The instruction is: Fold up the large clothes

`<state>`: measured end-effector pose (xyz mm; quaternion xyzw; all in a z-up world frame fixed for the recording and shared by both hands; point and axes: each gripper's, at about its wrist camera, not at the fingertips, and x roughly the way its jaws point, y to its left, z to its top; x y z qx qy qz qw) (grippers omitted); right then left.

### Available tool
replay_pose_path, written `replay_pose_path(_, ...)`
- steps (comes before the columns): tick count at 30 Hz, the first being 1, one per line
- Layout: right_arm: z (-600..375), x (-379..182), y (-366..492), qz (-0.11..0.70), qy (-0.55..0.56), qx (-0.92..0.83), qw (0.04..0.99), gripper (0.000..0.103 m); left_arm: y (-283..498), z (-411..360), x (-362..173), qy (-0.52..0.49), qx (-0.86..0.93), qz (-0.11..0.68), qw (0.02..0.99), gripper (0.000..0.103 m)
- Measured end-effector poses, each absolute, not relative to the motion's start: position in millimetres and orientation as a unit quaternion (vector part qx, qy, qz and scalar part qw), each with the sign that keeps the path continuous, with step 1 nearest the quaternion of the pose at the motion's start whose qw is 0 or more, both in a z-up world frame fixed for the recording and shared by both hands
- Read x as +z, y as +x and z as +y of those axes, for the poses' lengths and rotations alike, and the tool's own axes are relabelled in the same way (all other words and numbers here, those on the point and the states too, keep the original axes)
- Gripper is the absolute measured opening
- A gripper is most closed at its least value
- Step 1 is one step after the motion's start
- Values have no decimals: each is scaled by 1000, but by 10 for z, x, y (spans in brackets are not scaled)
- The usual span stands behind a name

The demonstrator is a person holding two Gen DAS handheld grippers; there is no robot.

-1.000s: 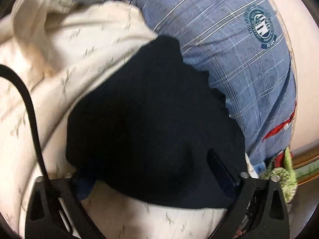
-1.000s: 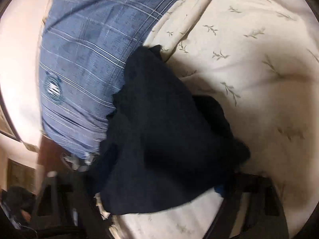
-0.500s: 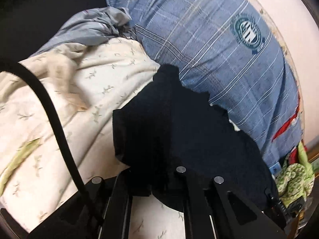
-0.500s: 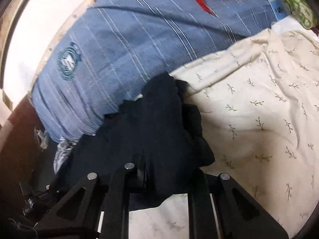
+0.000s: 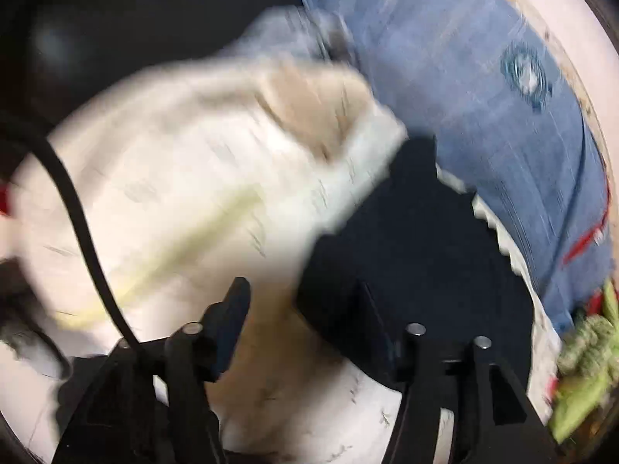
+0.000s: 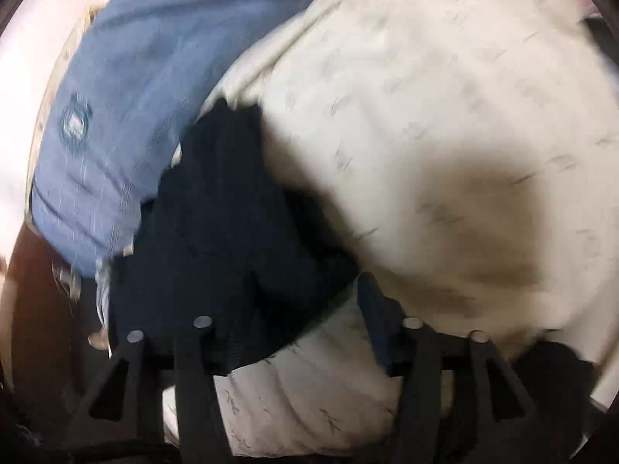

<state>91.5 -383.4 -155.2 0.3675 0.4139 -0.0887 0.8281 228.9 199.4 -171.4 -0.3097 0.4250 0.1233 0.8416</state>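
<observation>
Left wrist view: left hand-held gripper (image 5: 300, 301) wide open, gripping nothing; dark navy garment (image 5: 421, 255) around its right finger, on cream leaf-print bedding (image 5: 185, 193); black cable (image 5: 83, 232), green cloth (image 5: 588, 352) only here. Right wrist view: right hand-held gripper (image 6: 305, 311) wide open, garment over left finger, beside blue plaid fabric (image 6: 135, 89).

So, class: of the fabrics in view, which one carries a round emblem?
The blue plaid fabric: its round crest shows in both wrist views. The dark navy garment is plain, and the cream sheet has only small sprigs.
</observation>
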Motion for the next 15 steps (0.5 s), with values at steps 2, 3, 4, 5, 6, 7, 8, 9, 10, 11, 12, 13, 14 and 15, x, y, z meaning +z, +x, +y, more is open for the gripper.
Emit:
replay_pose_path(2, -3770, -1201, 864, 387, 311, -94, 863, 55, 2232, 1920, -1460, -288, 124, 394, 864, 72)
replay_pose_path(3, -3660, -1036, 913, 377, 275, -77, 881, 55, 2273, 1820, -1382, -278, 101, 391, 871, 76)
replay_pose_path(4, -3556, -954, 976, 376, 256, -61, 888, 55, 2335, 1709, -1350, -273, 71, 392, 876, 81)
replay_pose_path(5, -3443, -907, 1054, 375, 247, -36, 893, 55, 2413, 1586, -1355, -270, 35, 396, 877, 83)
replay_pose_path(6, -3332, -902, 1134, 375, 248, -9, 893, 55, 2516, 1443, -1398, -267, 7, 409, 872, 83)
replay_pose_path(7, -3221, -954, 1246, 385, 253, 14, 887, 55, 2605, 1334, -1454, -261, -10, 421, 869, 83)
replay_pose_path(8, -3105, -1041, 1361, 403, 253, 27, 879, 55, 2704, 1230, -1539, -255, -22, 436, 863, 83)
replay_pose_path(9, -3009, -1166, 1467, 420, 248, 36, 872, 55, 2811, 1147, -1688, -247, -21, 458, 854, 83)
replay_pose_path(10, -2930, -1275, 1523, 434, 240, 37, 867, 55, 2847, 1123, -1784, -244, -17, 468, 849, 83)
replay_pose_path(11, -2893, -1420, 1589, 453, 226, 25, 862, 55, 2901, 1115, -1905, -239, -7, 482, 843, 78)
replay_pose_path(12, -2888, -1510, 1616, 464, 218, 15, 858, 55, 2945, 1128, -2027, -227, 1, 491, 841, 75)
replay_pose_path(13, -2939, -1667, 1652, 476, 214, 0, 853, 53, 2964, 1131, -2059, -219, 5, 491, 843, 72)
replay_pose_path(14, -2986, -1729, 1654, 477, 218, 1, 851, 49, 2977, 1140, -2051, -202, 11, 485, 851, 69)
replay_pose_path(15, -3050, -1749, 1644, 473, 220, -2, 853, 44, 2968, 1162, -2020, -182, 22, 482, 857, 67)
